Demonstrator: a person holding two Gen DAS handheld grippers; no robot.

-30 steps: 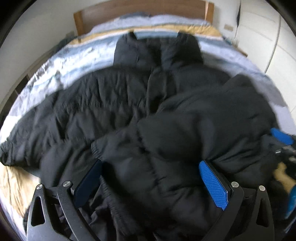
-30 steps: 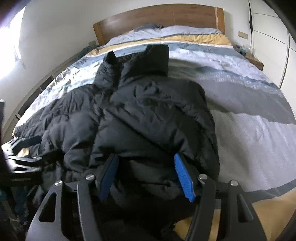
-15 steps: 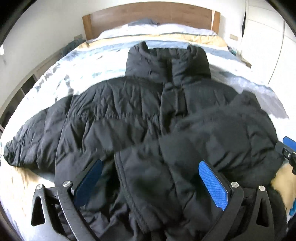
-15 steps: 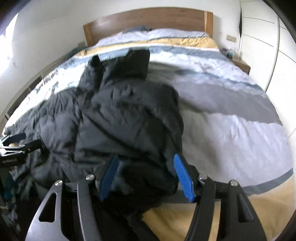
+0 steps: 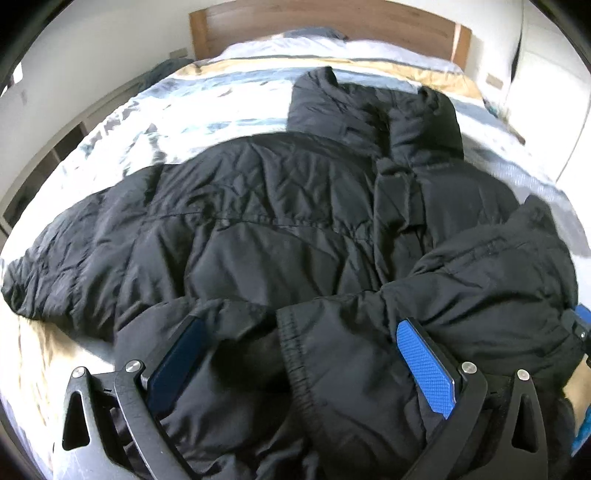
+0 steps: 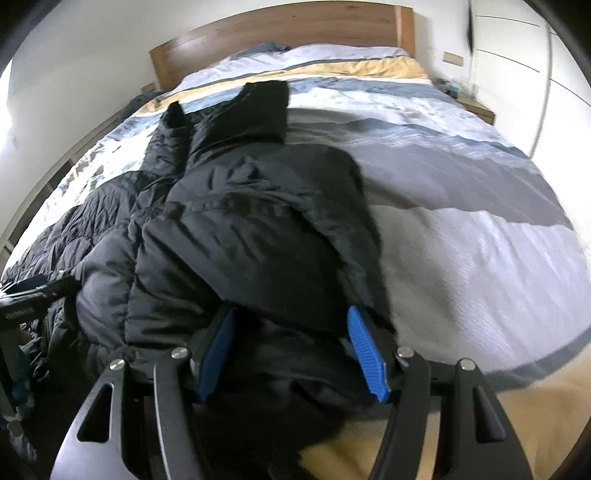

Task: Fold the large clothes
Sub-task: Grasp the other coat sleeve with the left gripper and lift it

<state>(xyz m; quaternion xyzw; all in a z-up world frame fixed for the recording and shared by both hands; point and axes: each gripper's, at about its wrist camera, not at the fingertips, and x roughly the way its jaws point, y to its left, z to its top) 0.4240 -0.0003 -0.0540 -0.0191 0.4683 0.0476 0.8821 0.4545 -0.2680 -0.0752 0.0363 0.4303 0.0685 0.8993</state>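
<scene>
A black puffer jacket (image 5: pixel 277 221) lies front up on the bed, collar (image 5: pixel 369 110) toward the headboard. Its left sleeve (image 5: pixel 48 280) stretches out to the side. The other side is folded across the body, its cuff (image 5: pixel 295 354) lying between the fingers of my left gripper (image 5: pixel 299 354), which stands open and wide over the hem. My right gripper (image 6: pixel 291 347) is shut on a thick bunch of the jacket (image 6: pixel 240 240) at the folded side's lower edge. Its blue pad (image 5: pixel 581 317) shows at the left wrist view's right edge.
The bed carries a duvet (image 6: pixel 461 221) striped grey, white and yellow, with a wooden headboard (image 6: pixel 277 29) behind. White wardrobe doors (image 6: pixel 517 55) and a nightstand (image 6: pixel 476 107) stand to the right. A low shelf runs along the left wall (image 5: pixel 44 166).
The folded sleeve's cuff has slid rightwards between the left fingers as that gripper shifted left. The right gripper keeps its bunch of jacket, and its view has swung a little.
</scene>
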